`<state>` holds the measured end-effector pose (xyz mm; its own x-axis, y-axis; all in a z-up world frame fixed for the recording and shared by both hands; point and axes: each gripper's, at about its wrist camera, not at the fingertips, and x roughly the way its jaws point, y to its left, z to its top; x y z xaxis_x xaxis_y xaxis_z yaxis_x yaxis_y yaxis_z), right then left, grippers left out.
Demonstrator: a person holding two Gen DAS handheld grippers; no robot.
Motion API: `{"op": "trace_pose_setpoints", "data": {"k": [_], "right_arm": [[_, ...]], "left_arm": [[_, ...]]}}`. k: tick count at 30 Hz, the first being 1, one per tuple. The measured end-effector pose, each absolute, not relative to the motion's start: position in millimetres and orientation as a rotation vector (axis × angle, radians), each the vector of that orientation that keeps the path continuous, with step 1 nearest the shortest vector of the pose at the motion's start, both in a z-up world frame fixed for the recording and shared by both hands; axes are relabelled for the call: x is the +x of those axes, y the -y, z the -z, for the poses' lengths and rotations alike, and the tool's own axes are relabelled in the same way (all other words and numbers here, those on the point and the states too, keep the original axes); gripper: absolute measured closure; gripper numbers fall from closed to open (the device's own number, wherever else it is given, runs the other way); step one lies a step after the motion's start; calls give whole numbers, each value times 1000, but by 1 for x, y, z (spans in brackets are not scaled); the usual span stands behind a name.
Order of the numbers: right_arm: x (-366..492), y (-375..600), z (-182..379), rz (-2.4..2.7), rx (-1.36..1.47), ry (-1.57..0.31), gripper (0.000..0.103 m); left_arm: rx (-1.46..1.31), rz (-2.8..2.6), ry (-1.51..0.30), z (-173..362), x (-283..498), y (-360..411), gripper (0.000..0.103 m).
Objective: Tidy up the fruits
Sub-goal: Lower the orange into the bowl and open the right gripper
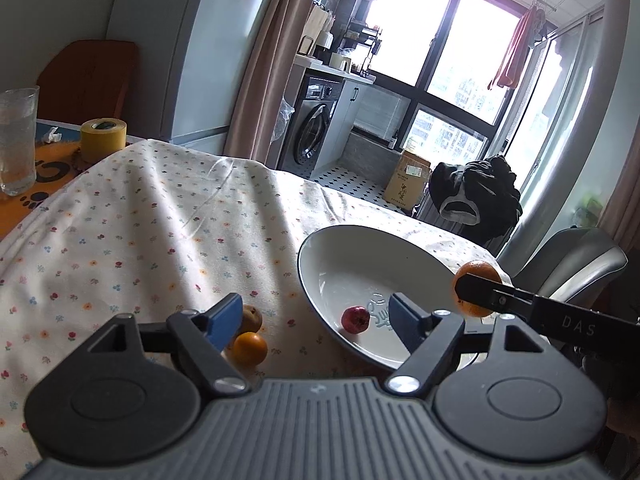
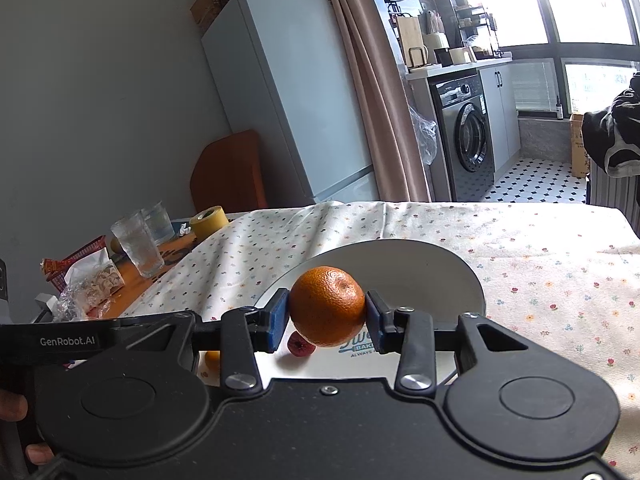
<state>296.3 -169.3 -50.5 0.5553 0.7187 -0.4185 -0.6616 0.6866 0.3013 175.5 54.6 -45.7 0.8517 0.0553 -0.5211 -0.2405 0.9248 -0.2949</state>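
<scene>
My right gripper (image 2: 326, 314) is shut on an orange (image 2: 327, 306), held in the air over the near side of the white bowl (image 2: 420, 264). From the left wrist view the same orange (image 1: 476, 280) hangs beyond the bowl's right rim (image 1: 320, 252). A small red fruit (image 1: 355, 319) lies inside the bowl, also seen under the orange (image 2: 299, 345). My left gripper (image 1: 316, 322) is open, low over the bowl's left edge. On the cloth beside its left finger rest a second orange (image 1: 250, 348) and a brownish fruit (image 1: 252, 317).
A floral tablecloth (image 1: 140, 220) covers the table. At its far left stand a drinking glass (image 1: 18, 136), a yellow tape roll (image 1: 103, 139), a red basket and snack bags (image 2: 86, 280). A grey chair (image 1: 576, 260) sits beyond the table's right edge.
</scene>
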Motion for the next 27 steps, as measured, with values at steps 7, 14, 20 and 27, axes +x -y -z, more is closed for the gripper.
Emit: {"op": "trace_pose_setpoints", "data": {"k": [7,14,20,27], "right_arm": [[292,165,50,-796,106,-536,35],[275,166,44,-826,105,-537,34],[261,170,37,-837,107,-531,34],[245,171,37,-851,112,-531,32]], "left_arm": [[-373,-186,-524,45,158,-63,23],[-399,-211,-498,39,145,-71,20],[-396,-211,-483,35,134,-70,19],[-395,-213,-480,35,119,-71,18]]}}
